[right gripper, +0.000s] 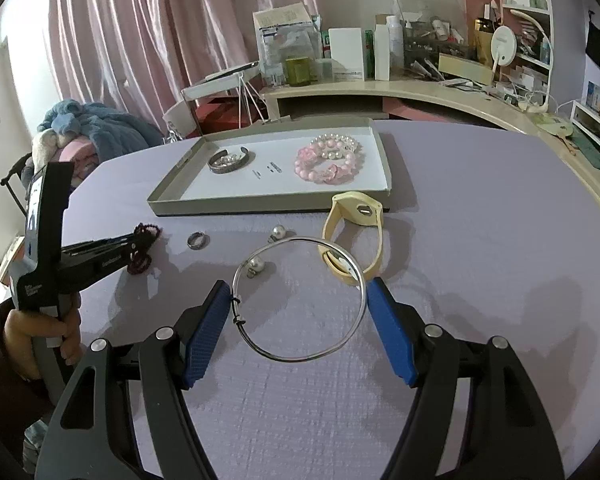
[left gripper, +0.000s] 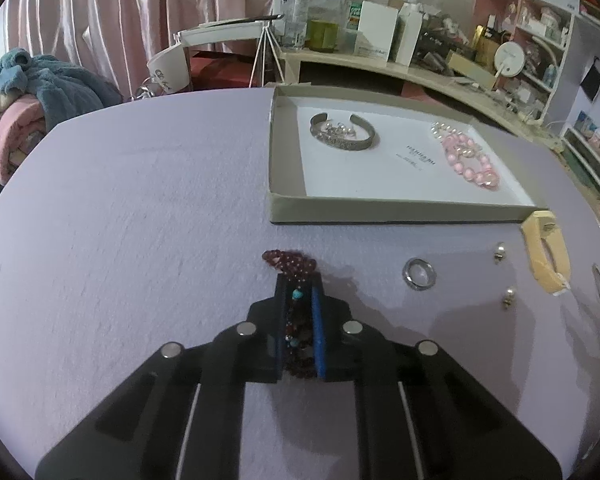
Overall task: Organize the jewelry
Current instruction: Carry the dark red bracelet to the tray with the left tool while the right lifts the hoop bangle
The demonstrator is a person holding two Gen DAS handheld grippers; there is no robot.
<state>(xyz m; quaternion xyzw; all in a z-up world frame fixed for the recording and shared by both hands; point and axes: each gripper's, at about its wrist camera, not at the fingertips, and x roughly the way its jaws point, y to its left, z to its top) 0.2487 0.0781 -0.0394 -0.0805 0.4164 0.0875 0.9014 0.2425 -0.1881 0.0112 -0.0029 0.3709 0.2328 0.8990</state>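
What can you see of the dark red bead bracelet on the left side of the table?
The dark red bead bracelet is a bunched multi-strand string of small garnet-coloured beads with a few turquoise accent beads. It lies on the lilac tablecloth, in front of the tray's near wall and left of the silver ring. The left claw is shut on it, blue pads pressing both sides; one loop pokes out past the fingertips.

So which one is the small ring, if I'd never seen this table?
Start at the shallow cardboard tray on the purple table. Just in front of its near edge lies the ring, flat on the cloth. Unlike the pearl earrings beside it, it is a plain dark metal band.
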